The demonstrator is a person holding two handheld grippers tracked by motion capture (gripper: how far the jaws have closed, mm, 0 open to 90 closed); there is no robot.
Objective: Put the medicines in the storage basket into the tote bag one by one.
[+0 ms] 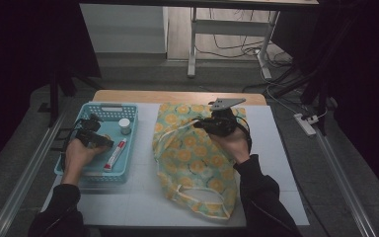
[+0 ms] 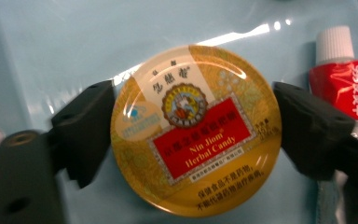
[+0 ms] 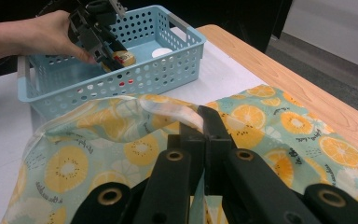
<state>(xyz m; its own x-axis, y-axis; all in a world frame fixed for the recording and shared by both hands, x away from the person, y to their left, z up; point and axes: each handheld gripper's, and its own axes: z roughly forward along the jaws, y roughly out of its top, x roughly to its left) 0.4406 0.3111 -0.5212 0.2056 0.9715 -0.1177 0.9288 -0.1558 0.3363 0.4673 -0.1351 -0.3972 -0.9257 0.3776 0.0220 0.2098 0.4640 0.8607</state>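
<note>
A round yellow and red herbal candy tin [image 2: 196, 130] lies on the floor of a light blue perforated basket [image 1: 128, 111] at the table's left. My left gripper [image 1: 98, 140] reaches down into the basket, and its two black jaws touch the tin's opposite edges. In the right gripper view the tin [image 3: 123, 58] shows between those jaws. A drawstring bag [image 1: 187, 153] printed with orange slices lies in the middle of the table. My right gripper [image 3: 205, 121] is shut on the bag's pale rim and holds it lifted, so the mouth faces the basket.
A red tube with a white cap [image 2: 342, 84] lies beside the tin, close to one jaw. A small jar with a white lid [image 1: 124, 126] stands at the basket's far side. A white mat [image 1: 276, 148] covers the wooden table; its right part is bare.
</note>
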